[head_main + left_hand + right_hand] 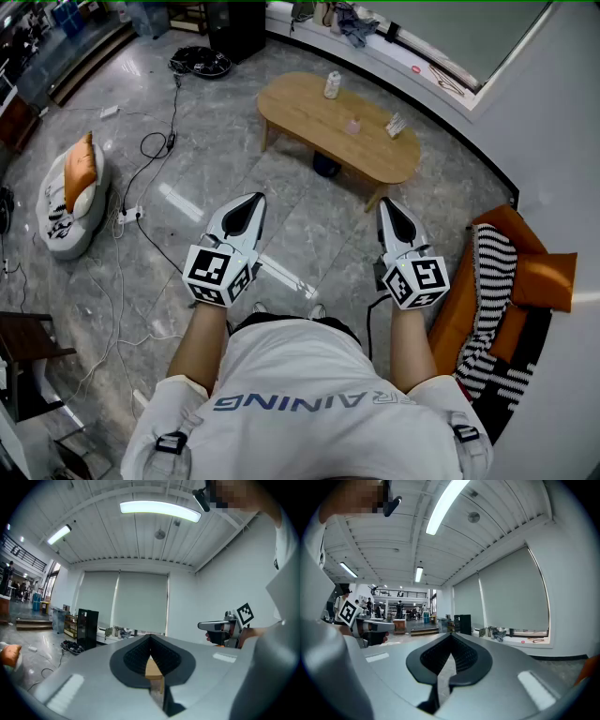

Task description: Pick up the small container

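So you're standing well back from the wooden counter (300, 108), which sits in the upper middle of the head view. Both tools are held out low in front of you, pointing roughly that way. Left tongs (249, 202) are pinched shut with nothing in them, and through the slit under the tips you just see a sliver of the counter. Right tongs (389, 208) are the same: fully closed and empty, which makes sense since nothing's in reach yet.

The small container (353, 125) looks to me like the little pale thing mid-counter, between the taller white can (332, 84) and a small boxy item (396, 125). You'd have to walk over and open up before any grab.
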### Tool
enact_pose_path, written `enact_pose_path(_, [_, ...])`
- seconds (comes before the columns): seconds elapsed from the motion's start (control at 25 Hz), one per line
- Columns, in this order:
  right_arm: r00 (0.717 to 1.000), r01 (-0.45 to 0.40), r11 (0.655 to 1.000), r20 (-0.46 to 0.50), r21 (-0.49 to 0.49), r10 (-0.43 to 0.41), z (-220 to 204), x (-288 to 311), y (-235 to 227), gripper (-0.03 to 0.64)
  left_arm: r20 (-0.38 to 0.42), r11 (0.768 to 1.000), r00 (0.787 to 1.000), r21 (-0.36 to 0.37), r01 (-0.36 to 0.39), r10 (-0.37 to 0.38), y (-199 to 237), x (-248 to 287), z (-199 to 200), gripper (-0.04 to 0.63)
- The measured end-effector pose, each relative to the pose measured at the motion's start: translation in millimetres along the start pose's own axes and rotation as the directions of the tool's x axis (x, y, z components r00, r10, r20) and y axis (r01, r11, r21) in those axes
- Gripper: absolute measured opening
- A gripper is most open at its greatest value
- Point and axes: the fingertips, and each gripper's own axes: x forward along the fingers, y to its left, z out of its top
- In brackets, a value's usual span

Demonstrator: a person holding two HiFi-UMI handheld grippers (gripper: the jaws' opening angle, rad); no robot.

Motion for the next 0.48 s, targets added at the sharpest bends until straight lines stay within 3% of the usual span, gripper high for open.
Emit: enact_pose_path(0.48, [1.000, 0.005, 1.000, -0.003, -0.017, -0.005, 1.4, 7.3, 3.0, 0.012, -0.015, 1.000, 1.000, 0.003, 0.009, -0.009, 6.4, 2.7, -1.6, 0.002])
